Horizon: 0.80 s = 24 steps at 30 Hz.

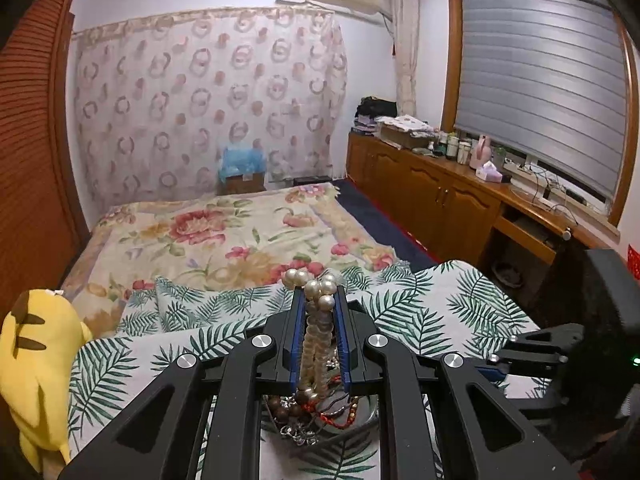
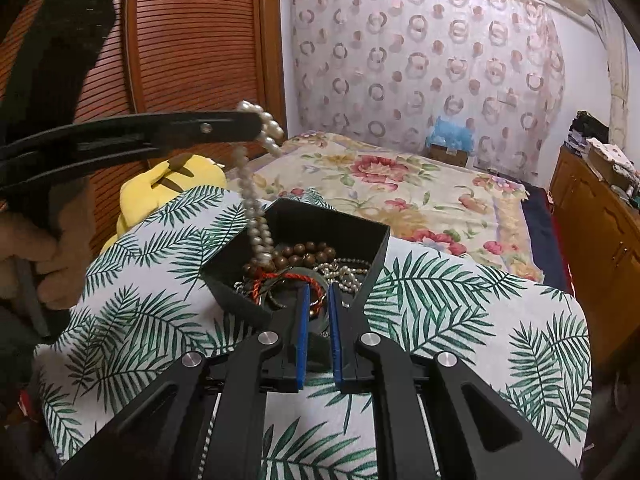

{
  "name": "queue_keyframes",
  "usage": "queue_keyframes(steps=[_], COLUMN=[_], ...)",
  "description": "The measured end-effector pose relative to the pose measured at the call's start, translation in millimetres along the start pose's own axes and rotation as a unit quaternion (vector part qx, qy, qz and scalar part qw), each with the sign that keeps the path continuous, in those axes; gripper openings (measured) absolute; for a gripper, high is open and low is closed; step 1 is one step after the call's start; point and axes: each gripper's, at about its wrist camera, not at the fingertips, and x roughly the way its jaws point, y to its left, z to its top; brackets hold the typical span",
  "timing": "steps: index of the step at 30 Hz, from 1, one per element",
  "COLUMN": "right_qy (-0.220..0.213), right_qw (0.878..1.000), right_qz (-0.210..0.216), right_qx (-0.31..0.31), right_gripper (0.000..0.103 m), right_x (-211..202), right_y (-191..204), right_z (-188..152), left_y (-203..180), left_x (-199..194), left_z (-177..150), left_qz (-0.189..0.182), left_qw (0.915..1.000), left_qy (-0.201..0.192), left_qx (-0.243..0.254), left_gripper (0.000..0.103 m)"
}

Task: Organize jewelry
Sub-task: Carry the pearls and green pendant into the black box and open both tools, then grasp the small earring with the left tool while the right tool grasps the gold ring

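— Where does the box (image 2: 298, 240) sit?

— On the leaf-print cloth (image 2: 460, 320), just ahead of the right gripper (image 2: 318, 292), whose fingertips reach over its near rim. The beads (image 2: 308, 254) and cords lie inside it.

— And the pearl strand (image 2: 256, 200)?

— It hangs from the left gripper (image 1: 318, 300), above and left of the box, its lower end down among the beads (upper end bunched at the tips).

— Behind?

— The plush toy (image 2: 168, 188) lies left, the bed (image 2: 400, 188) beyond, the cabinets (image 2: 600, 232) right.
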Motion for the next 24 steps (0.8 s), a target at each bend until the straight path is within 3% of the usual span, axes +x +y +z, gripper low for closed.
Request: queue_keyframes(steps=[4, 6, 7, 10, 14, 17, 24], right_qy=[-0.002, -0.003, -0.003, -0.005, -0.010, -0.010, 0.001], right_qw=[1.000, 1.000, 1.000, 1.000, 1.000, 1.000, 1.000], right_qz=[0.004, 0.006, 0.006, 0.008, 0.014, 0.017, 0.020], right_qx=[0.002, 0.001, 0.001, 0.000, 0.004, 0.004, 0.001], right_gripper=[0.011, 0.011, 0.011, 0.011, 0.022, 0.025, 0.039], right_x=[-6.3, -9.1, -11.0, -17.4, -26.4, -32.3, -40.8], right_y=[3.4, 5.7, 7.0, 11.3, 16.5, 21.5, 31.3], right_z=[-3.9, -6.4, -7.8, -13.5, -23.6, -31.8, -51.9], left_y=[-2.9, -3.8, -4.2, -6.1, -7.2, -7.3, -3.1], left_x=[4.4, 1.7, -0.8, -8.6, -18.6, -25.3, -30.6], left_z=[-0.9, -1.0, -2.1, -7.6, -16.7, -24.5, -44.4], left_qz=[0.011, 0.011, 0.013, 0.017, 0.026, 0.036, 0.031], left_qw=[0.9999, 0.9999, 0.9999, 0.9997, 0.9995, 0.9990, 0.9994], left_qy=[0.003, 0.000, -0.003, -0.008, -0.012, -0.015, 0.007], left_qx=[0.009, 0.008, 0.008, 0.013, 0.016, 0.022, 0.013], left_gripper=[0.014, 0.026, 0.036, 0.048, 0.074, 0.087, 0.093])
